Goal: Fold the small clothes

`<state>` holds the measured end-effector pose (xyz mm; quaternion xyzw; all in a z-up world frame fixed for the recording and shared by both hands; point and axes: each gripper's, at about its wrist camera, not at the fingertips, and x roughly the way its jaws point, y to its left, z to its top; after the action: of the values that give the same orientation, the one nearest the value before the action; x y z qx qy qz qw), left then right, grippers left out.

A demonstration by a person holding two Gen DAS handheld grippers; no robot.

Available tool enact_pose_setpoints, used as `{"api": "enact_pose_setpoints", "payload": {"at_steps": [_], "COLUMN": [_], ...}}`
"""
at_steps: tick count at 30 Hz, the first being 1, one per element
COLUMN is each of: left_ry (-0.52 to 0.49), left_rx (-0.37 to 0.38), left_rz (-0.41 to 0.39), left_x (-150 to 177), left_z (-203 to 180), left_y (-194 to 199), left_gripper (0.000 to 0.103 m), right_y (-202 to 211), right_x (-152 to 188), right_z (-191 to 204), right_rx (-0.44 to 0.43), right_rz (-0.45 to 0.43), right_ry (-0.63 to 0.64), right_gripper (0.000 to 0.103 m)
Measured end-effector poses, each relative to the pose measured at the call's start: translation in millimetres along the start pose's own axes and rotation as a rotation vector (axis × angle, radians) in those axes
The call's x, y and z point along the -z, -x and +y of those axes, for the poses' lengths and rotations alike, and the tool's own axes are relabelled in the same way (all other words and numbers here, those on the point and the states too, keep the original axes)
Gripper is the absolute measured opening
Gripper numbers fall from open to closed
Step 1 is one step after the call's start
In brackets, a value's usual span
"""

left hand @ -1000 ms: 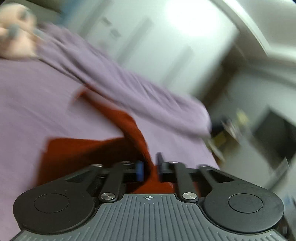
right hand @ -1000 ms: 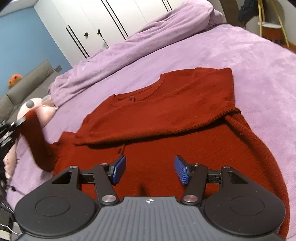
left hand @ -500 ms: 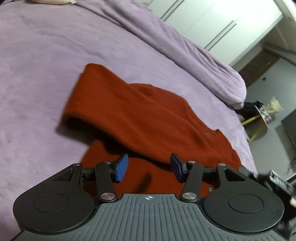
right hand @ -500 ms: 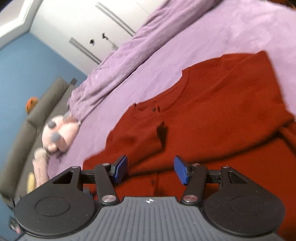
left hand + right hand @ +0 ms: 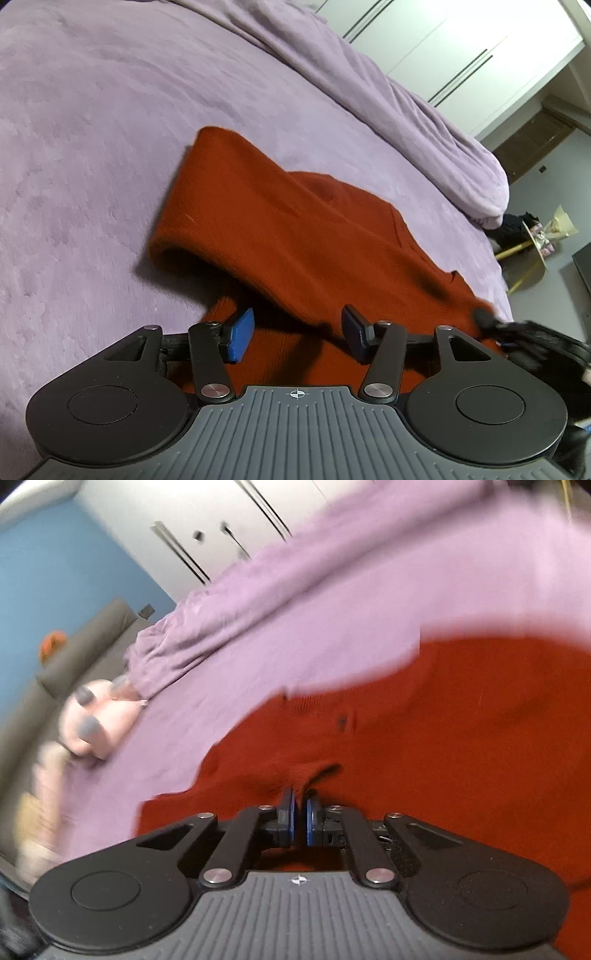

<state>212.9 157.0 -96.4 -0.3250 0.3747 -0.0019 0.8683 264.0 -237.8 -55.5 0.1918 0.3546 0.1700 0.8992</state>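
Note:
A rust-red knit sweater point(image 5: 295, 236) lies on the purple bedspread point(image 5: 92, 110), with a sleeve folded across its body. My left gripper point(image 5: 297, 332) is open and empty, low over the sweater's near edge. In the right wrist view, which is blurred, my right gripper point(image 5: 299, 821) is shut on a pinch of the sweater point(image 5: 424, 738) fabric near the neckline. The right gripper also shows at the right edge of the left wrist view point(image 5: 517, 328).
A rolled purple duvet point(image 5: 388, 110) lies along the far side of the bed. A pink plush toy point(image 5: 92, 716) sits at the bed's left end, with a grey sofa point(image 5: 85, 638) behind. White wardrobes point(image 5: 461, 55) stand beyond the bed.
My left gripper let go of the sleeve, which now lies folded over the sweater, and stays open. My right gripper moved in and closed on the sweater fabric.

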Motion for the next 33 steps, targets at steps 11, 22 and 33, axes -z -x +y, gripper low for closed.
{"api": "enact_pose_setpoints", "payload": {"at_steps": [11, 22, 33], "left_ry": [-0.041, -0.128, -0.232], "left_rx": [0.006, -0.024, -0.052], "left_rz": [0.011, 0.042, 0.016], "left_x": [0.7, 5.4, 8.2], "left_z": [-19.3, -35.9, -59.1], "left_y": [-3.9, -7.6, 1.4], "left_gripper": [0.061, 0.062, 0.064], "right_y": [41.8, 24.8, 53.9], "right_x": [4.3, 15.0, 23.7], "right_z": [-78.3, -88.3, -77.5], "right_rx": [0.266, 0.176, 0.445], "right_rz": [-0.010, 0.044, -0.071], "right_ry": [-0.046, -0.088, 0.096], "right_gripper": [0.011, 0.006, 0.020]}}
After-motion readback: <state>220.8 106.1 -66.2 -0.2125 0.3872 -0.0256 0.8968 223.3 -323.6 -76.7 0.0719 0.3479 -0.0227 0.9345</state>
